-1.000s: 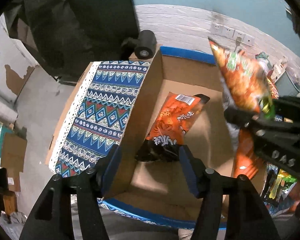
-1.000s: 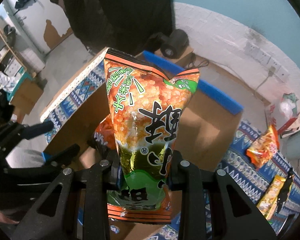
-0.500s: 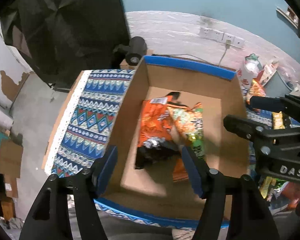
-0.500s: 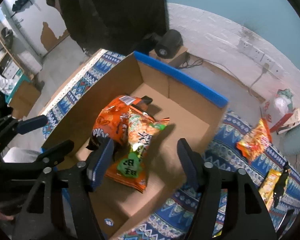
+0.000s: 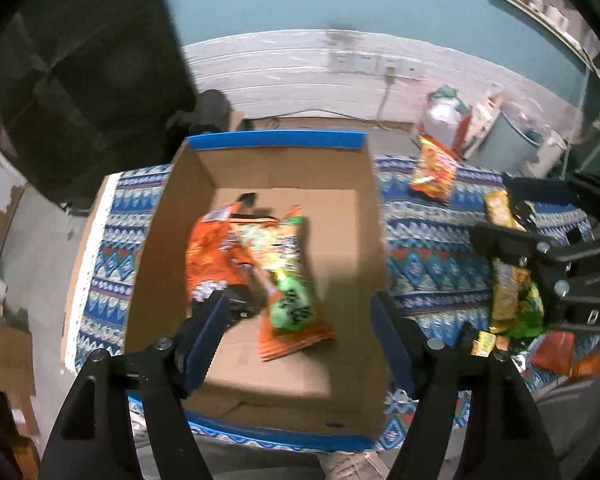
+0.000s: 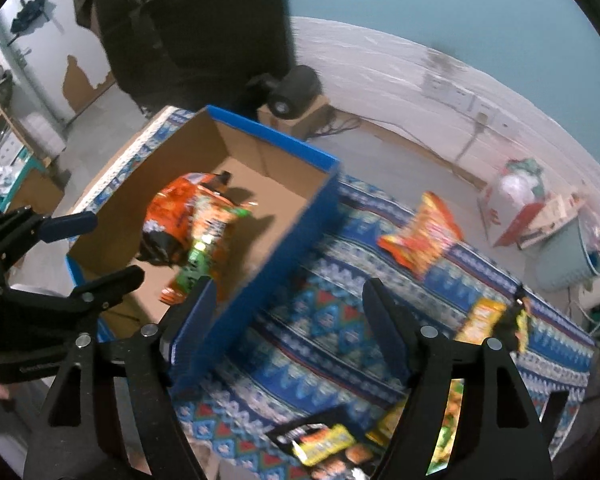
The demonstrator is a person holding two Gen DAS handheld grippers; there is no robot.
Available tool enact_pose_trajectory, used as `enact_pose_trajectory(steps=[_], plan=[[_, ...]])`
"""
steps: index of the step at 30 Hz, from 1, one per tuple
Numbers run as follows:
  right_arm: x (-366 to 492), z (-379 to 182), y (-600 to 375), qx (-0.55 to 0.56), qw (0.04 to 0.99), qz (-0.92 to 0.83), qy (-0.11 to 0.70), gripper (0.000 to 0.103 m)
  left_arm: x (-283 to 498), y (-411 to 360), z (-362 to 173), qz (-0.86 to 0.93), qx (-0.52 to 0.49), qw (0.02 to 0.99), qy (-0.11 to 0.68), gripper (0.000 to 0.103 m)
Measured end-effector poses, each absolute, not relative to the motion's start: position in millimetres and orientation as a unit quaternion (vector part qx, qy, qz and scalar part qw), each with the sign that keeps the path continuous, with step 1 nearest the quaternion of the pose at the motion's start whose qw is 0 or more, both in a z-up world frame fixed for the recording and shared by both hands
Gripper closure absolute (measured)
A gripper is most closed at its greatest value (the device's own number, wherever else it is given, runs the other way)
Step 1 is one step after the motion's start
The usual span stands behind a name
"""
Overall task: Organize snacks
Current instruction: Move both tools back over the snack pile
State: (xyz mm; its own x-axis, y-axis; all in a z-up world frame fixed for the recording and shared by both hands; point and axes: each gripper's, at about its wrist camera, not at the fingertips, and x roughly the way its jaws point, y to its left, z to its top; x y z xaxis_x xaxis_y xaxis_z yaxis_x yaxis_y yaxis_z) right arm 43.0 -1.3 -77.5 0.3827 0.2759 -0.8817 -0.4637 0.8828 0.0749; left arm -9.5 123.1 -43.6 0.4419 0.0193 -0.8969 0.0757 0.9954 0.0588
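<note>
Since prev frames: green-orange rice-cracker bag [image 5: 286, 276] left the right gripper [image 6: 288, 320] and now lies in the cardboard box [image 5: 374, 248], overlapping the orange chip bag [image 5: 210, 256] twd the box's left wall. Both grippers swung twd the cloth's right side. Right gripper jaws opening, nothing btwn them, over the patterned tablecloth [image 6: 328, 320]. Left gripper [image 5: 300, 332] jaws opening too, empty, above the box's near edge. Loose snack packs [image 6: 420, 236] still on the cloth, right of the box.

Two wrist fisheyes, both steeply downward from close above, both with the cardboard box [image 5: 260, 364] [image 6: 296, 232] in view.
</note>
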Motion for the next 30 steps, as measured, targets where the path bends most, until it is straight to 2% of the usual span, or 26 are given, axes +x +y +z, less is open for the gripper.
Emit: enact_pose_trajectory(steps=[15,30], plan=[[22,-78,-119,-0.061,0.84,0.146,0.52,0.024,-15,34,-51,-0.082,0.103,0.833,0.538,0.025],[33,-88,-215,-0.006,0.843,0.066,0.534,0.023,30,-20,-62,-0.09,0.114,0.83,0.539,0.022]])
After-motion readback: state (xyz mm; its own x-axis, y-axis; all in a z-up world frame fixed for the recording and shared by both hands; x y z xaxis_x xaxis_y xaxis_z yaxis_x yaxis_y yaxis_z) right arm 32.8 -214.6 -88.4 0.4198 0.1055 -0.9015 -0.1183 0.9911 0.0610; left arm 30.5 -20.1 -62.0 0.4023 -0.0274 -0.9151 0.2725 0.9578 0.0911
